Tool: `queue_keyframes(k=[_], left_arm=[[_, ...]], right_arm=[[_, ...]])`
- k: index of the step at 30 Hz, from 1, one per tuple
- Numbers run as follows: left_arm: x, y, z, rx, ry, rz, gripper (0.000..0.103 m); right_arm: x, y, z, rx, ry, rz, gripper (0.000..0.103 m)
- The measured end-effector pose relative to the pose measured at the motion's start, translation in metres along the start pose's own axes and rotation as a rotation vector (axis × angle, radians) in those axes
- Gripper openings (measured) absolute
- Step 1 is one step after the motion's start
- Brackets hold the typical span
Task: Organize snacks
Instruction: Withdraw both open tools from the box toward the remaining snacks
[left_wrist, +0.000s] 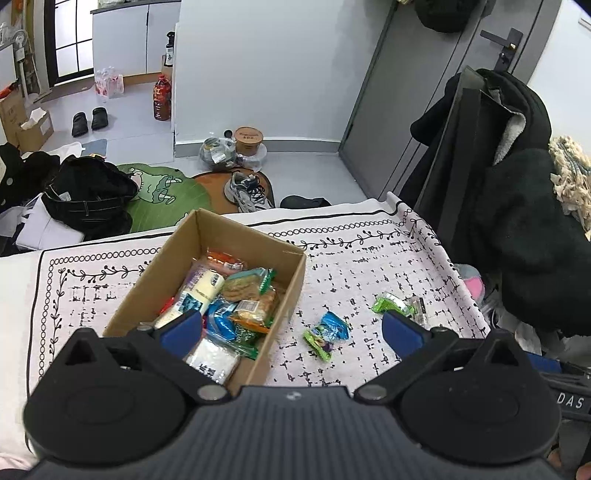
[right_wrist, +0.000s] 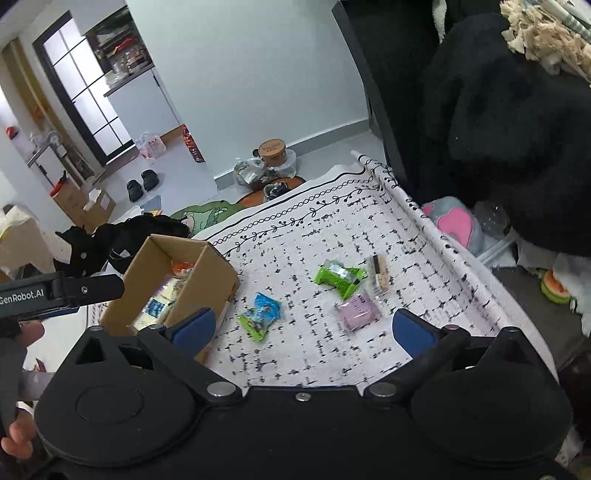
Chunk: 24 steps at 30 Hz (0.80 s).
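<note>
Both my left gripper (left_wrist: 291, 328) and right gripper (right_wrist: 303, 328) stood wide and empty above the cloth-covered worktop (right_wrist: 332, 236). The box (left_wrist: 280, 295) sat part-filled; four snacks still lay loose: blue-green (right_wrist: 260, 314), purple (right_wrist: 358, 312), green (right_wrist: 338, 277) and a clear pack (right_wrist: 378, 275). I judged those slippery wrappers, lying close together, could slide from the pads or get pinched two at once.
</note>
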<state>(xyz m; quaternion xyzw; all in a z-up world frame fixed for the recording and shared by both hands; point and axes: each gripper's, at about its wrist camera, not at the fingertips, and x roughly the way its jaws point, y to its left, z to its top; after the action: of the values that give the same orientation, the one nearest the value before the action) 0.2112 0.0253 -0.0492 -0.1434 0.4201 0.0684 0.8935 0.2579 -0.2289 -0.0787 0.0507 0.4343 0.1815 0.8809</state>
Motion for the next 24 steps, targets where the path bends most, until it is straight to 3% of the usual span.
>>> queue_keyframes(k=[7, 24], left_arm=[[0.004, -0.017, -0.009, 0.033, 0.016, -0.033, 0.103], [0.045, -0.039, -0.028, 0.057, 0.048, -0.025, 0.099]], right_arm=[[0.007, -0.015, -0.008, -0.011, -0.047, -0.033, 0.103], [0.034, -0.051, -0.005, 0.119, -0.009, -0.035, 0.1]])
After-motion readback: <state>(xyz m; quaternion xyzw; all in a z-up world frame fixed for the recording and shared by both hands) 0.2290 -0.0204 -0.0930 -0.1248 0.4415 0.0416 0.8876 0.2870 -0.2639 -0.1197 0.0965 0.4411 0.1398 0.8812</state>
